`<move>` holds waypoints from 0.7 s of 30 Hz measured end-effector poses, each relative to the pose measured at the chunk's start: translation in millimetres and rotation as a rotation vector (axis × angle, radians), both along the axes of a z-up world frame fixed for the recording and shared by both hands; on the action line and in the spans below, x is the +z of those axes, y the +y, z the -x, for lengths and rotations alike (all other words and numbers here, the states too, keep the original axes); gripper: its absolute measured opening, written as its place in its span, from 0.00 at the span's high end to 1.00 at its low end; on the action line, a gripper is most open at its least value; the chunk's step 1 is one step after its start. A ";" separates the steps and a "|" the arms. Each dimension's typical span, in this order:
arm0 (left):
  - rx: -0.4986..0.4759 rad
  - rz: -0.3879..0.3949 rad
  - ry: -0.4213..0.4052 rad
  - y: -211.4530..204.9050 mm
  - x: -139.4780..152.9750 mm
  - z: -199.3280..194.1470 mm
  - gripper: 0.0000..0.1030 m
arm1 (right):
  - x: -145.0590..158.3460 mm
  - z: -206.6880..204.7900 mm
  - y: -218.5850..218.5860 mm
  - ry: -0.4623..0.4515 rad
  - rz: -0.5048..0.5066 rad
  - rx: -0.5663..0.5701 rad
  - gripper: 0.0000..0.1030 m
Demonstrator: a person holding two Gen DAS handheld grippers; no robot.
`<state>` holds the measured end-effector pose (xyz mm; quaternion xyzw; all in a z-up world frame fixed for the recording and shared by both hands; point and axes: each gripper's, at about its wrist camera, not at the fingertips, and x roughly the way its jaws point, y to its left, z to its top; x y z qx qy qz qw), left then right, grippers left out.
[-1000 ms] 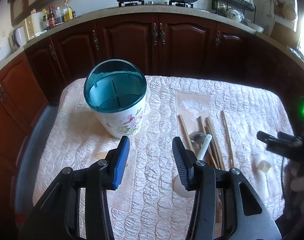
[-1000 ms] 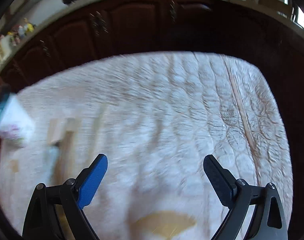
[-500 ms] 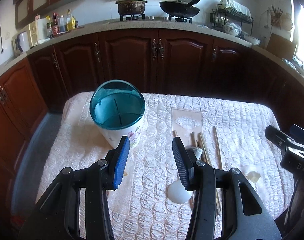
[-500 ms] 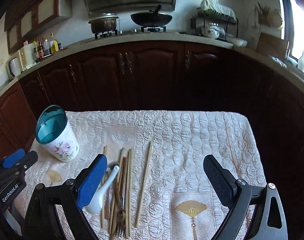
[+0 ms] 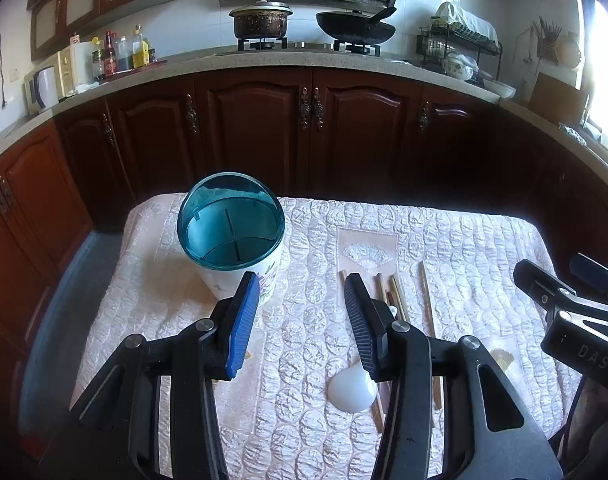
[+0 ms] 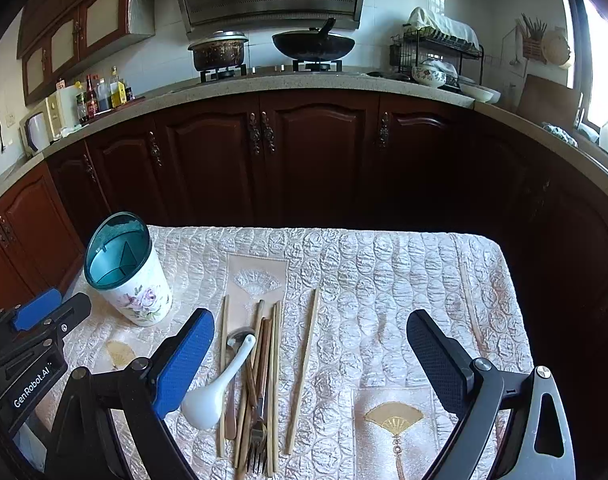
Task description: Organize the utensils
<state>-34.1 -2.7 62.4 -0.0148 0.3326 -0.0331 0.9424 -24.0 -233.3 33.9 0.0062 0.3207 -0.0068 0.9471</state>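
A floral utensil holder with a teal divided insert (image 5: 232, 236) (image 6: 124, 272) stands upright on the left of the quilted table and holds nothing. Right of it lies a pile of utensils: a white ceramic spoon (image 6: 216, 388) (image 5: 352, 390), a metal spoon (image 6: 240, 338), a fork (image 6: 258, 436) and several wooden chopsticks (image 6: 304, 372) (image 5: 426, 300). My left gripper (image 5: 302, 318) is open and empty, above the table between holder and pile. My right gripper (image 6: 310, 364) is open wide and empty, over the pile's right side.
The table wears a white quilted cloth (image 6: 384, 280) with fan-patterned panels (image 6: 394, 420). Dark wooden cabinets (image 5: 304, 132) stand behind it, with a pot and wok on the counter. The right gripper body shows in the left wrist view (image 5: 572, 312).
Both grippers have pulled back and tilted up, so the table sits lower and the kitchen shows more. The right view has swung from blurred cloth to the utensil pile. Nothing was grasped.
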 end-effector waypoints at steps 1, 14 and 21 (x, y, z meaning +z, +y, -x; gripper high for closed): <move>-0.002 0.005 0.000 0.5 0.5 0.4 0.57 | 0.1 -0.2 0.2 -0.001 0.002 0.000 0.07; -0.003 0.001 -0.004 -2.1 1.9 -1.6 0.57 | 1.3 -2.7 1.9 -0.001 0.000 0.003 0.07; -0.003 0.008 -0.004 -1.2 1.2 -1.6 0.57 | 0.3 -4.3 3.3 -0.002 0.008 0.005 0.07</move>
